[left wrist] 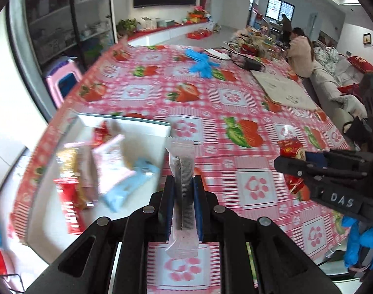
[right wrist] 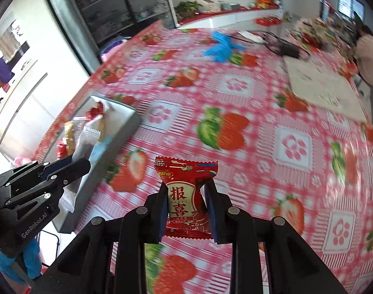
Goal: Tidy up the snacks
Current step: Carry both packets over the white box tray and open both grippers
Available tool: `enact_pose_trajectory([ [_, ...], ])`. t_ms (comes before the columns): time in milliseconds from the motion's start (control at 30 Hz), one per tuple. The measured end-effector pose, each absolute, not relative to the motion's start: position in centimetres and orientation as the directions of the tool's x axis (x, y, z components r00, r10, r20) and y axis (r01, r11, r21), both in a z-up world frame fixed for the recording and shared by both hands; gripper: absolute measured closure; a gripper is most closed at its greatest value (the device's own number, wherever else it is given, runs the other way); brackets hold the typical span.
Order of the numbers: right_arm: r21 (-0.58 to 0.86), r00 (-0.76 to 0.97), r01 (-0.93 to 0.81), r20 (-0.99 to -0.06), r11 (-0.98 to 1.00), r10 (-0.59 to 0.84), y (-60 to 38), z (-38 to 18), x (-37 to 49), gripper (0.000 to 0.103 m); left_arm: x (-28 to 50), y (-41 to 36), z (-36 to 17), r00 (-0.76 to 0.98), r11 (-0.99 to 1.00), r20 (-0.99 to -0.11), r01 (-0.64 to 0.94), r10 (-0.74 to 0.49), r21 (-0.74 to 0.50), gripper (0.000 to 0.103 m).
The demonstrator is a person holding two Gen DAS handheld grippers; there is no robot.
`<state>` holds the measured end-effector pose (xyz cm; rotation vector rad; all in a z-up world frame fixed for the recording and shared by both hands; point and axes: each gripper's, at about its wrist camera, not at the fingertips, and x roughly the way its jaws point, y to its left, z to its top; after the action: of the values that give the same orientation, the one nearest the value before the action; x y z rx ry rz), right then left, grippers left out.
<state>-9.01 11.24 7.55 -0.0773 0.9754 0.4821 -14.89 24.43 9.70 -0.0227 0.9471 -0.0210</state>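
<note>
My left gripper (left wrist: pixel 183 183) is shut on a clear-wrapped snack bar (left wrist: pixel 181 169) with a dark filling, held upright above the strawberry tablecloth. To its left lies a grey tray (left wrist: pixel 127 122) with several snack packets, red, pink and blue ones among them. My right gripper (right wrist: pixel 186 191) is shut on a red snack packet (right wrist: pixel 185 196) with printed characters, lifted off the table. In the left wrist view that right gripper (left wrist: pixel 283 164) shows at the right with the red packet (left wrist: pixel 290 148). The right wrist view has the left gripper (right wrist: pixel 82 165) at lower left, beside the tray (right wrist: pixel 127 120).
Blue gloves (left wrist: pixel 201 61) lie at the far side of the table, near a black device with cables (left wrist: pixel 252 65) and a white flat bag (left wrist: pixel 283 90). A person sits at the far right by a sofa. A pink stool (left wrist: pixel 61 80) stands left of the table.
</note>
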Motion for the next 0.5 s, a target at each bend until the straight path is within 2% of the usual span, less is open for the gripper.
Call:
enact_pose_trajectory([
  [500,0.147,0.374,-0.623,-0.807,0.768,0.457,23.5,8.7,-10.5,0.074,-17.9,33.6,8.7,0.582,0.989,-0.809,-0.145,0.084,-0.002,0.087],
])
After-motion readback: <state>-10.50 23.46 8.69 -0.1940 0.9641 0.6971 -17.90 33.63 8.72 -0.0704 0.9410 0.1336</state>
